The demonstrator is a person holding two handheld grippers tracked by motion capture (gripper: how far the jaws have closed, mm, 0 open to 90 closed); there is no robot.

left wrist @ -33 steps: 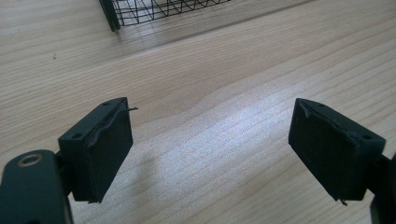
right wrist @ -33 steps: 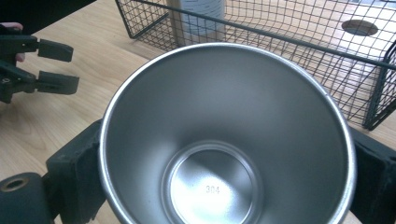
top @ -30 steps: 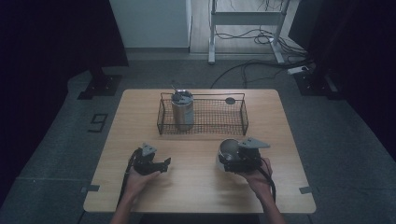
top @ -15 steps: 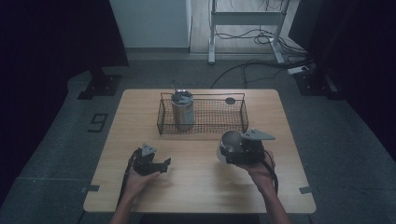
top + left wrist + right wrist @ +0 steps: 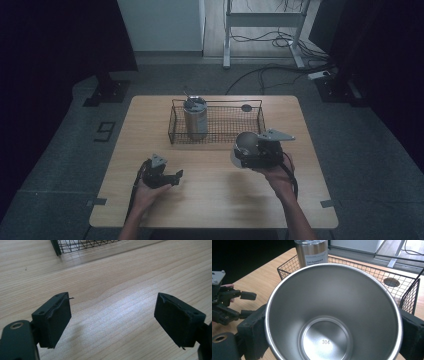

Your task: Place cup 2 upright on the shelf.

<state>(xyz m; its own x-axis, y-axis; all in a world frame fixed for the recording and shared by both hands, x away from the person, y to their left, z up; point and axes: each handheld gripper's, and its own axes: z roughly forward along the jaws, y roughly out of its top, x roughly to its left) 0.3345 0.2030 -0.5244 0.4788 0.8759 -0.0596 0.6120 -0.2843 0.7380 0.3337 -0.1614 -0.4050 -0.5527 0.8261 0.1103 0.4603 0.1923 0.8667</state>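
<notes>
Steel cup (image 5: 246,143), round, shiny, empty, clamped between pads of right gripper (image 5: 255,150), now lifted off pale wooden table (image 5: 215,200), centre-right of high view, nearer black wire basket (image 5: 216,121) than a second ago. Likely headed into basket. Left gripper (image 5: 167,176) idle, wide apart, lower left.

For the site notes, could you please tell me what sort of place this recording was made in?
Probably a lab or workshop set up for recording, not a home: a lone wooden table on grey carpet, dark curtains at both sides, and loose cables on the floor behind.
</notes>
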